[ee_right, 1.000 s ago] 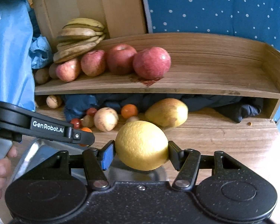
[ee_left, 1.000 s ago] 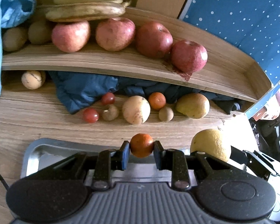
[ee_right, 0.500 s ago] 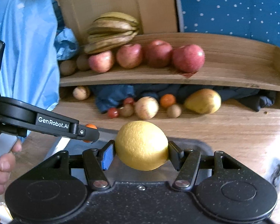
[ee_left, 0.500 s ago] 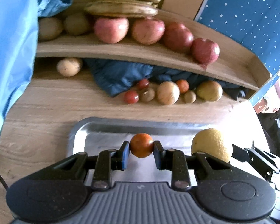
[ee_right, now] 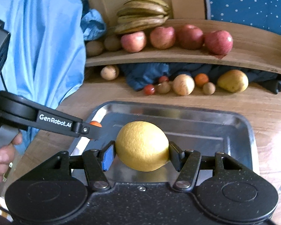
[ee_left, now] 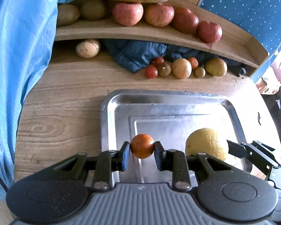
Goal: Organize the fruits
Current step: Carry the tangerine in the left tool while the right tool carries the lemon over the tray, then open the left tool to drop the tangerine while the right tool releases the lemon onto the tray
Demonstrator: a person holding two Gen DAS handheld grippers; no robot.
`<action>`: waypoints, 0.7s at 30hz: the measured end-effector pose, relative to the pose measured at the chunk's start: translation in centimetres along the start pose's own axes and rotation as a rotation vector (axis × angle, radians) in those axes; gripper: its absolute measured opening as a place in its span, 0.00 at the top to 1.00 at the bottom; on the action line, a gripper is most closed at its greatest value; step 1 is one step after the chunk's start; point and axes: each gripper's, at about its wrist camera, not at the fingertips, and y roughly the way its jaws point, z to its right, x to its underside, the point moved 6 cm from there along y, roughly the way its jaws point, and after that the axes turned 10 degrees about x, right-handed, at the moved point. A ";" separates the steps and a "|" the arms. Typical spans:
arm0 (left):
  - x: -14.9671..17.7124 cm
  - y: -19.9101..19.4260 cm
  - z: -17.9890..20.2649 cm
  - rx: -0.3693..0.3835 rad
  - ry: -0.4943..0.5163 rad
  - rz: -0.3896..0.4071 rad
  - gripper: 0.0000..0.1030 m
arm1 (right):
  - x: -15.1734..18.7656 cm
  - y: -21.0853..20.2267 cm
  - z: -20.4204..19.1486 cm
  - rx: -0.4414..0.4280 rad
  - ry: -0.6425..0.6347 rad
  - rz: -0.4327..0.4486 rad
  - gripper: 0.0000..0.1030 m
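Left tongs (ee_left: 142,154) clamped on one small orange fruit (ee_left: 142,148), held above the left part of a metal tray (ee_left: 178,101). Right tongs (ee_right: 142,154) clamped on one lemon (ee_right: 142,145), held above the same tray's middle. Seen from the right wrist, left tongs (ee_right: 95,130) reaching in from the left with the orange fruit (ee_right: 96,124) just showing past a black finger (ee_right: 92,130).

Left of the tray, blue cloth (ee_left: 18,56) hanging over a wooden table (ee_left: 61,97). Under the shelf (ee_left: 121,33), farthest left, one pale round fruit (ee_left: 88,48) lying alone. Then a dark blue cloth (ee_left: 138,56), bunched beneath the shelf. In front of it, a loose cluster near the tray's far edge: two small red fruits (ee_left: 151,71), one brown fruit (ee_left: 164,70), one larger pale round fruit (ee_left: 181,68), one small orange fruit behind it (ee_left: 193,61), one small brown fruit (ee_left: 200,72), and one yellow-green pear (ee_left: 216,67) at the right end.

On the shelf, left to right: two brown kiwis (ee_right: 94,48), four red apples (ee_right: 133,41) in a row, touching or nearly so. One bunch of browning bananas (ee_right: 142,15) resting above the kiwis and leftmost apples; exact banana count cannot be told.
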 end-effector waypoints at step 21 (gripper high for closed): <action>1.2 0.7 -1.0 0.001 0.043 -0.111 0.70 | 2.4 0.1 -2.9 -0.007 -0.047 -0.083 0.40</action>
